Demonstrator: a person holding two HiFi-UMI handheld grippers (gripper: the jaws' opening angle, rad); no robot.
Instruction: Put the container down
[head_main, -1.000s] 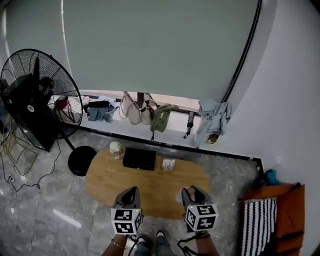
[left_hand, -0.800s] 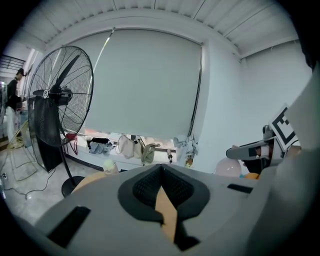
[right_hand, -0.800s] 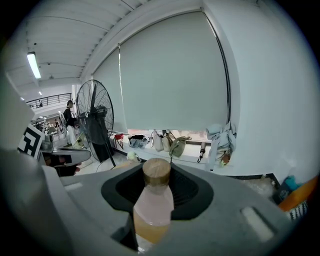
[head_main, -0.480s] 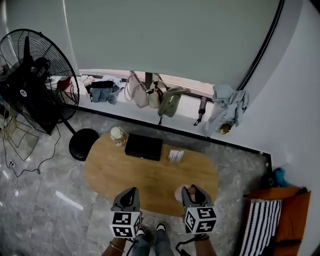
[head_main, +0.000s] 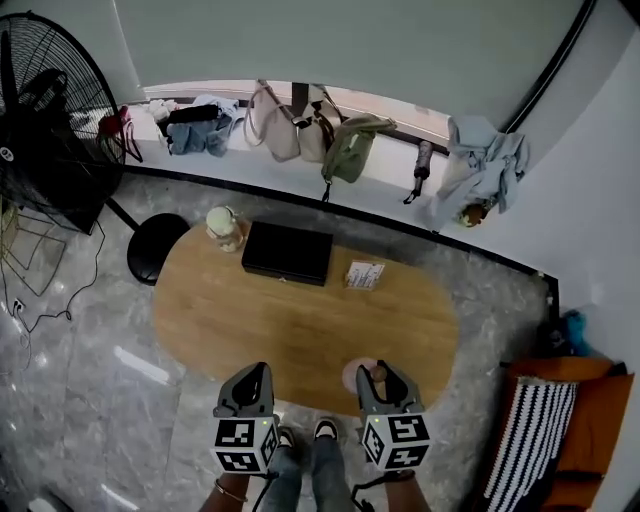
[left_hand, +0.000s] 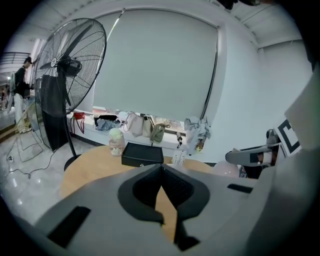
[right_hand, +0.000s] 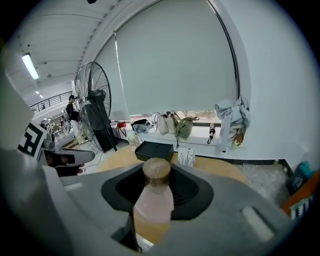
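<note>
Grey moulded-plastic left tongs and matching right tongs, each topped by a white cube with black square markers. Blue jeans, dark-and-white shoes, thin bracelet at the left wrist.

I count two hand-held tongs: the left tongs and the right tongs. There is one pink bottle with a wooden cap. There is one oval wooden worktop, and three things rest on it: one black box by the far edge, one pale jar at the far left edge, and one small white carton by the far edge. Along the window ledge I count three bags: a beige bag, a second beige bag and an olive bag. There is also one folded umbrella and one pale blue garment. One large floor fan stands beyond the worktop's left end.
</note>
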